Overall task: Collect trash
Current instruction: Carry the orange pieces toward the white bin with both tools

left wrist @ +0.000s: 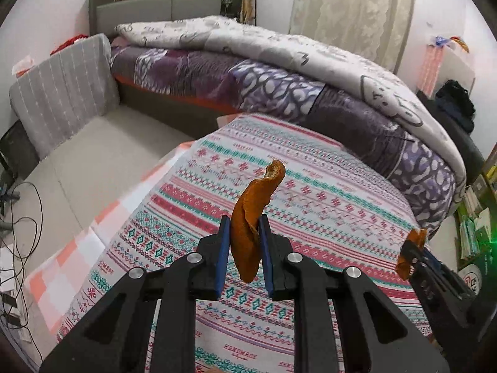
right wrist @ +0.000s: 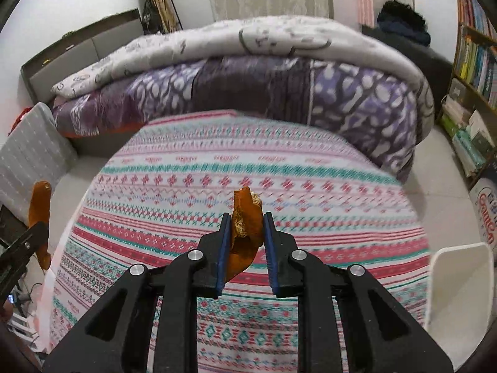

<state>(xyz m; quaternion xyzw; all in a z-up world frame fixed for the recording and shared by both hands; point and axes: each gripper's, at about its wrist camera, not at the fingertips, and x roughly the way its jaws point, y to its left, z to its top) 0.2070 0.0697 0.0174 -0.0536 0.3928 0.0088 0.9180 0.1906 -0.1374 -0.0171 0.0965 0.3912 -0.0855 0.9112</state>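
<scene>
Two pieces of dried orange peel are in play, one in each gripper. The left gripper (left wrist: 244, 222) has its blue pads pressed on a long peel (left wrist: 248, 217), a leathery, twisted strip with a curled tip that stands above the fingers and a rounded end that hangs below them. The right gripper (right wrist: 247, 220) is clamped on a short peel (right wrist: 245, 233), crumpled, with pale fibrous pith showing on its inner face. Both pieces hang clear above the patterned cloth (left wrist: 326, 205), a flat woven-looking sheet banded in red, teal and white with small crosses and diamonds. Behind it lie two bedcovers: a purple quilt (right wrist: 248, 90) with pale blotches and, on top, a grey-white duvet (right wrist: 264, 35). At the right edge of the right wrist view stands one white bin (right wrist: 459, 283), smooth and thin-walled, probably plastic, though the blur there leaves that unsure.
</scene>
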